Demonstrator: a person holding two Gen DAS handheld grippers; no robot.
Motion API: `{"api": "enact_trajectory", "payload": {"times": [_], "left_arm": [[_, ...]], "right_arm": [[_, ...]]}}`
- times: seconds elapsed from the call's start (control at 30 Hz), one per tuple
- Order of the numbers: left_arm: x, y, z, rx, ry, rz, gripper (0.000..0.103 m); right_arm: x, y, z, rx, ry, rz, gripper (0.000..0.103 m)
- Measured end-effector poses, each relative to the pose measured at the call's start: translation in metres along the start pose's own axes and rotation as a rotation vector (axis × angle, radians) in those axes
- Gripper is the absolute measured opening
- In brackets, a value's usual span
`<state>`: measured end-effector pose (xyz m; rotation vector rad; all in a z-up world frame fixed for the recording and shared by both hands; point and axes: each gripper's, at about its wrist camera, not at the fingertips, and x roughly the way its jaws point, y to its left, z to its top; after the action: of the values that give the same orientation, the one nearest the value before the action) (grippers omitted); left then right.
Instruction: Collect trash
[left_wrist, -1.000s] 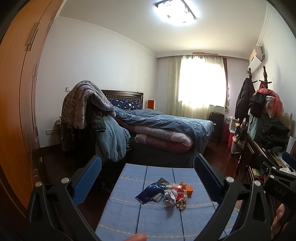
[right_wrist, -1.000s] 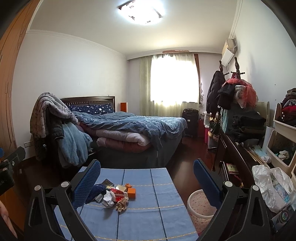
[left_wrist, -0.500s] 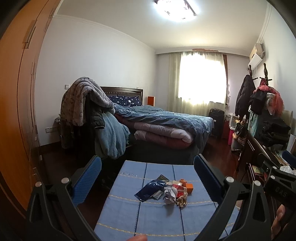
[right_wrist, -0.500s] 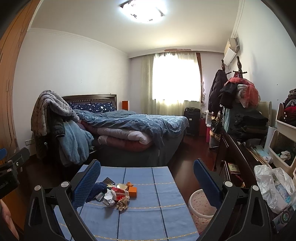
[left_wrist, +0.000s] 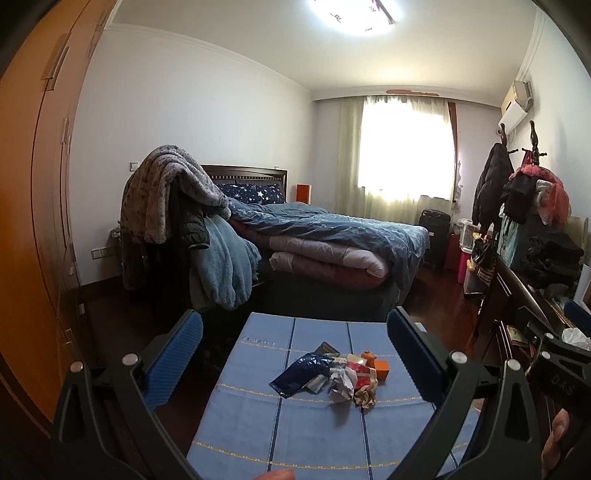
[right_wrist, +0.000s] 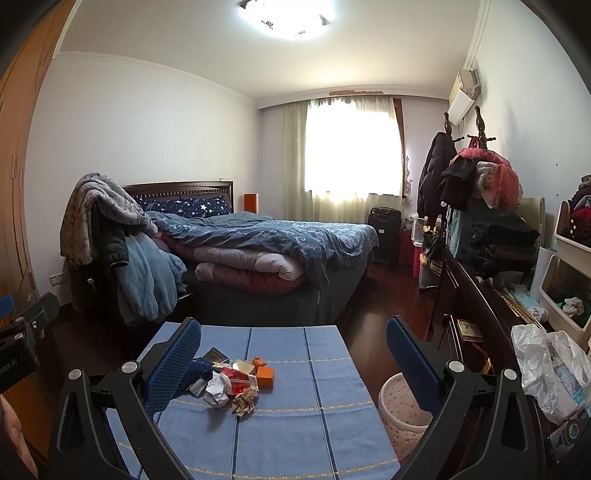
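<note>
Flanking 1 trash pile (left_wrist: 334, 376): 2 grippers

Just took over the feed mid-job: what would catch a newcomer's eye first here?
A small heap of trash lies mid-table on the blue tablecloth. A pale wastebasket stands on the floor just right of the table. Both grippers, left and right, hang above the table with jaws wide apart and empty.

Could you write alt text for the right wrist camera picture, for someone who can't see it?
Open right gripper hovers over a blue-clothed table holding a trash pile; a wastebasket stands beside it, an unmade bed behind.
</note>
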<state>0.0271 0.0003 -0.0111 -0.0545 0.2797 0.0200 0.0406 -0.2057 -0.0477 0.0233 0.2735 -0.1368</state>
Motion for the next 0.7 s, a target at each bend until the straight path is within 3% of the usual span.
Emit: {"api": "enact_trajectory", "payload": {"times": [0.7], "left_arm": [[0.011, -0.006, -0.007, 0.010, 0.020, -0.004, 0.100]], "right_arm": [[0.018, -0.005, -0.004, 0.009, 0.032, -0.010, 0.100]]}}
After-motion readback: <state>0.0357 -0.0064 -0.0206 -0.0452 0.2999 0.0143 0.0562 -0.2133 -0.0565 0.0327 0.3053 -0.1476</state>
